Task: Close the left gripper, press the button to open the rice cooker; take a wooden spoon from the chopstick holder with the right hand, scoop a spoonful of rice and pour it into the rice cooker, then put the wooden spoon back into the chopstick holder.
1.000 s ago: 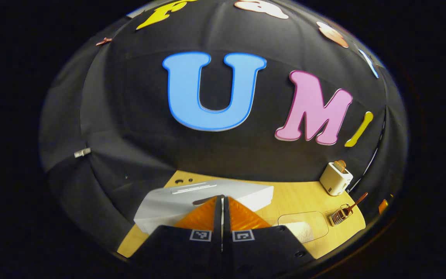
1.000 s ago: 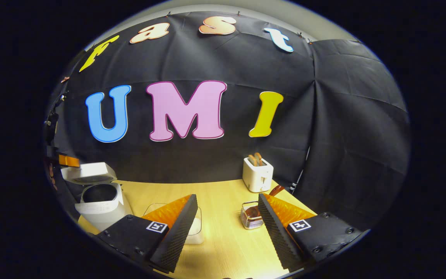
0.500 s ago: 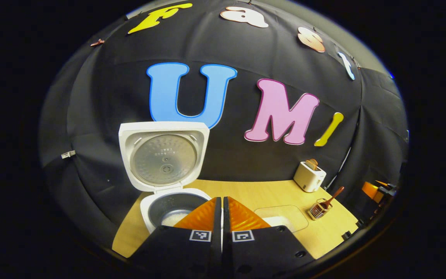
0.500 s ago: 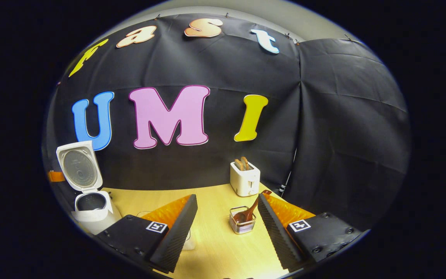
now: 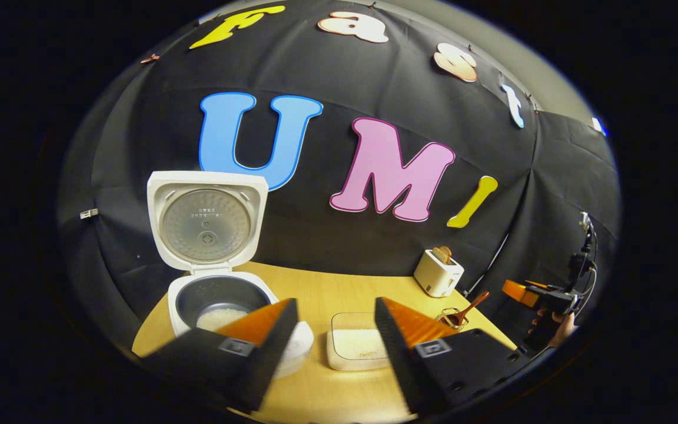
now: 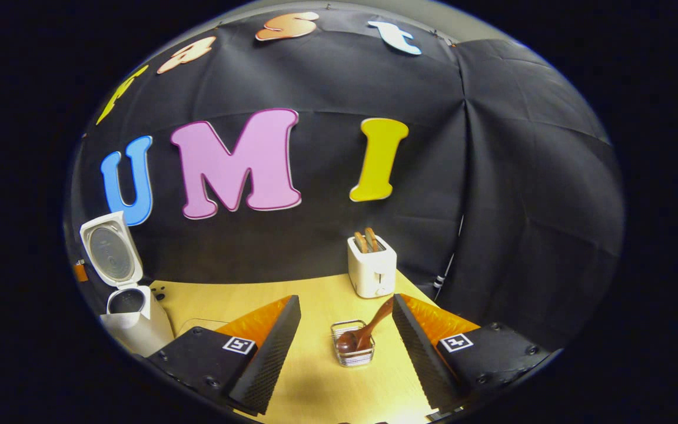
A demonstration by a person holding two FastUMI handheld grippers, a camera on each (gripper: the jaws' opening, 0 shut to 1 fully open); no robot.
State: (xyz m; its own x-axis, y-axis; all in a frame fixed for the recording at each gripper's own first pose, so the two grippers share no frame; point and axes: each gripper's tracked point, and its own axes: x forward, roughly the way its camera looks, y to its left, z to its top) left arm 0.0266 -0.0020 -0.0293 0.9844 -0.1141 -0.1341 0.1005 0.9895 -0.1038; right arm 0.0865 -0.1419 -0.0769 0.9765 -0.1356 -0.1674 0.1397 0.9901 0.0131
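Standing open on the tabletop [image 5: 339, 288], the rice cooker [image 5: 221, 297] shows its lid [image 5: 206, 221] raised upright at the back and its dark inner pot exposed, with a pale patch of what looks like rice on the bottom. That puts the button-pressing step behind us, as far as the left gripper view can tell. The left gripper [image 5: 333, 347] hangs in front of the cooker with its jaws spread wide and nothing between them.

Everything with the spoon is left to do. In the right gripper view the wooden spoon [image 6: 362, 330] sits in the wire chopstick holder [image 6: 352, 350], bowl end down in the basket and handle leaning up and to the right. The right gripper [image 6: 345, 347] has its jaws wide apart, framing the holder between them, not touching spoon or holder. The handle leans toward the right-hand jaw, which I judge to be the likely place to take it.

The clear rice container [image 5: 355, 344] lies on the tabletop just beside the cooker, between it and the holder, and holds white rice. A white toaster [image 6: 372, 268] with slices in its slots stands near the back wall, behind the holder.

Still ahead: gripping the spoon, scooping from the container, tipping rice into the open pot, and returning the spoon to its holder.
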